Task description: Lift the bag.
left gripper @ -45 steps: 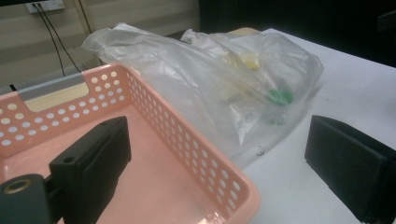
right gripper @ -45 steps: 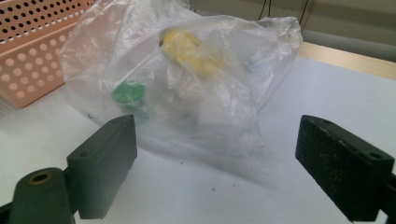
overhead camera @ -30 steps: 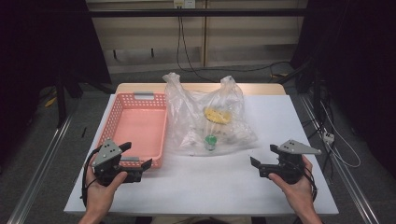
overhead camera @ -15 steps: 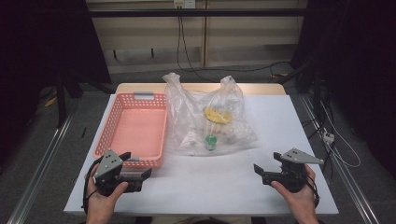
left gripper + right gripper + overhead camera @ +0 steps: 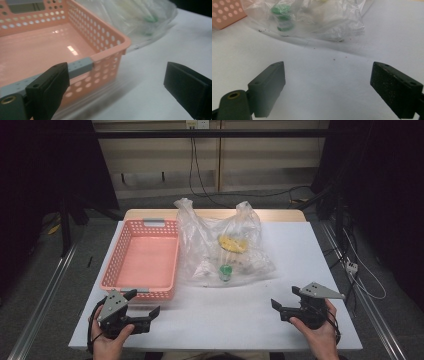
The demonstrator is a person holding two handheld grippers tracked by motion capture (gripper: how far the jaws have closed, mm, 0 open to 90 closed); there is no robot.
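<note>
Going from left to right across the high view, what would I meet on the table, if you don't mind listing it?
Left gripper → pink basket → clear plastic bag → right gripper.

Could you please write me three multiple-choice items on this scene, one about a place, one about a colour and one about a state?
1. Where does the clear plastic bag lie?
A. inside the basket
B. on the table, right of the basket
C. on the floor

2. What colour is the basket?
A. pink
B. blue
C. black

3. How do the jaws of the left gripper and the right gripper stand?
A. both shut
B. left shut, right open
C. both open, holding nothing

Answers: 1 B, the high view shows the bag on the white table beside the basket's right wall. 2 A, its perforated walls are pink. 3 C, each gripper view shows a wide, empty gap between its jaws.
</note>
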